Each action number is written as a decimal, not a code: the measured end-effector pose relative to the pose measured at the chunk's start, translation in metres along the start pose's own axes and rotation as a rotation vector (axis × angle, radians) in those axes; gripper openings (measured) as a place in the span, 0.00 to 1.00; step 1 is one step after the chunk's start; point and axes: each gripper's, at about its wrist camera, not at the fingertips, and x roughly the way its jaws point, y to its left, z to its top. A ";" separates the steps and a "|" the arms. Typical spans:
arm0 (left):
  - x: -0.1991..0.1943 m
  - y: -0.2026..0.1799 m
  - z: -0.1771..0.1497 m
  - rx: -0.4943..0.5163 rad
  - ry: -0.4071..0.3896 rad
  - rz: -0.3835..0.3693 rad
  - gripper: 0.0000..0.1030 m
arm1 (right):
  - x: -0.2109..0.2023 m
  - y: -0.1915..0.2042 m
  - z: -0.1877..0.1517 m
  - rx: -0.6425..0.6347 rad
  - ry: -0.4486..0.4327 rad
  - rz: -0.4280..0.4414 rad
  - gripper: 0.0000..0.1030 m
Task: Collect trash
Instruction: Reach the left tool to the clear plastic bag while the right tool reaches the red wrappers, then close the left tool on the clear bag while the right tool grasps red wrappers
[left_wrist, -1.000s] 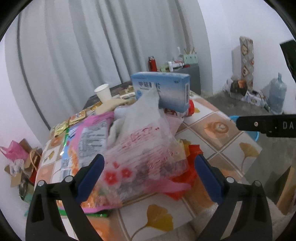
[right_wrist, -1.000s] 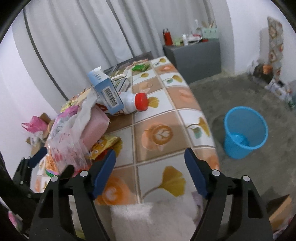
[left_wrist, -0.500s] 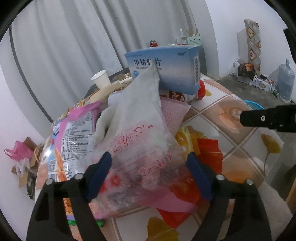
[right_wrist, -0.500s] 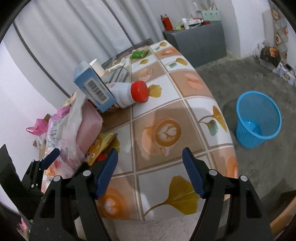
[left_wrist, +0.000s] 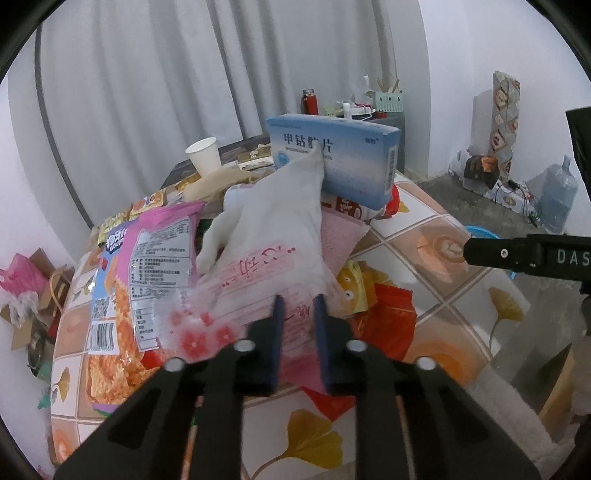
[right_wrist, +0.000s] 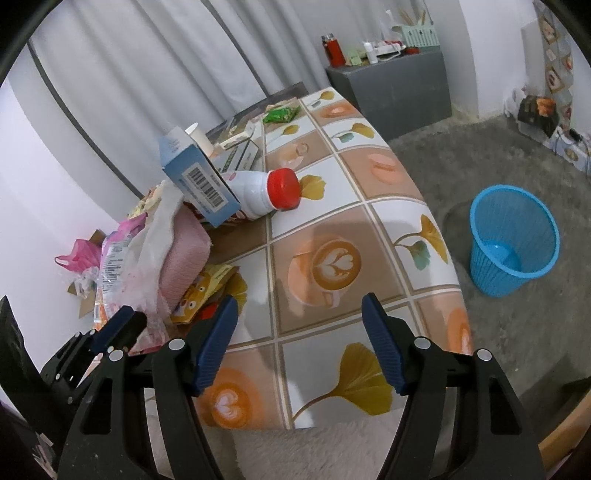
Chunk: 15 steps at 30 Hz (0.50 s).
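Observation:
My left gripper (left_wrist: 298, 310) is shut on a clear plastic bag with red print (left_wrist: 258, 273), which lies on a heap of trash at the table's left. The heap holds a pink snack packet (left_wrist: 147, 258), a pink cloth (left_wrist: 340, 236), a blue medicine box (left_wrist: 332, 158), a white bottle with a red cap (right_wrist: 266, 192) and red and yellow wrappers (left_wrist: 384, 314). My right gripper (right_wrist: 299, 325) is open and empty above the table's front edge (right_wrist: 332, 369). The bag also shows in the right wrist view (right_wrist: 129, 266), beside the left gripper (right_wrist: 118, 328).
A blue mesh waste bin (right_wrist: 513, 236) stands on the grey carpet right of the table. A white paper cup (left_wrist: 203, 155) and a green packet (right_wrist: 280, 114) sit at the table's far end. A grey cabinet (right_wrist: 391, 85) stands behind. Pink bags and cardboard (left_wrist: 26, 291) lie on the floor left.
My left gripper has closed its fingers on the clear plastic bag. My right gripper has shifted slightly and stays open.

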 end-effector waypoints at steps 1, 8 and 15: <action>-0.002 0.001 0.000 -0.006 -0.007 -0.006 0.10 | -0.001 0.001 0.000 -0.001 -0.003 0.002 0.63; -0.025 0.018 -0.003 -0.056 -0.076 -0.056 0.24 | -0.005 0.009 0.002 -0.009 -0.007 0.039 0.62; -0.026 0.069 -0.001 -0.172 -0.089 -0.147 0.67 | 0.005 0.016 0.003 -0.020 0.030 0.063 0.62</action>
